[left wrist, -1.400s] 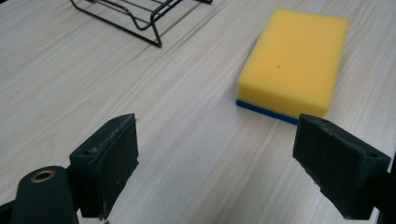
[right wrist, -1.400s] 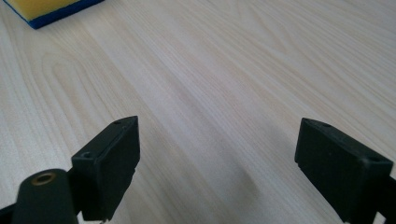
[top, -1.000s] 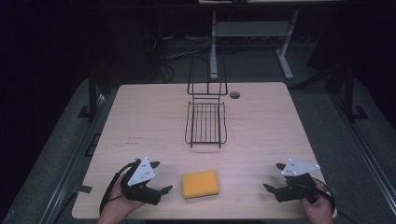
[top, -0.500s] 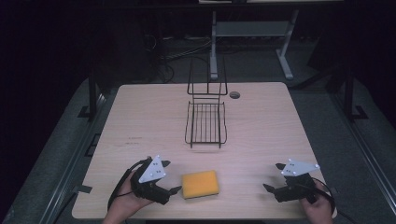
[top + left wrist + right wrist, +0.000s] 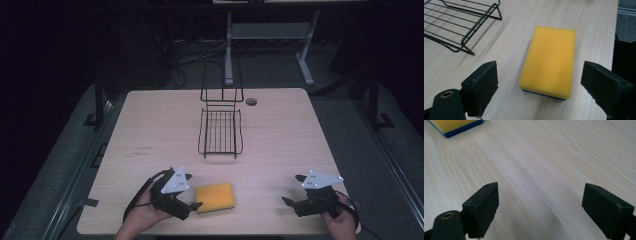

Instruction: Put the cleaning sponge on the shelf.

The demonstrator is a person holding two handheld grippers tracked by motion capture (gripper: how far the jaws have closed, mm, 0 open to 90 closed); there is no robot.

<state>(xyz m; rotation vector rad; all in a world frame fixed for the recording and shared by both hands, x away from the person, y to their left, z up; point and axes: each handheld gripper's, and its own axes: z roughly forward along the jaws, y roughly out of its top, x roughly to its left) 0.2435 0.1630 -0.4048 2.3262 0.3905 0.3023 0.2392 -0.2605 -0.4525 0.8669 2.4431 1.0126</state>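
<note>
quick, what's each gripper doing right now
Left gripper: open, jaws either side of the sponge, not gripping it.
Right gripper: open, holding nothing, over bare table.

Left gripper (image 5: pixel 191 190) has moved right along the table's near edge, from well left of the yellow sponge (image 5: pixel 215 197) to right up against its left side. At 1.0 s ago there was a clear gap between them; at 0.5 s ago the gap was nearly gone; now, in the high view, the near jaw tip touches or nearly touches the sponge's left edge. The grey plate on top has shifted right with it. In the left gripper view, the jaws stand wide with the sponge (image 5: pixel 550 60) just ahead between them.
</note>
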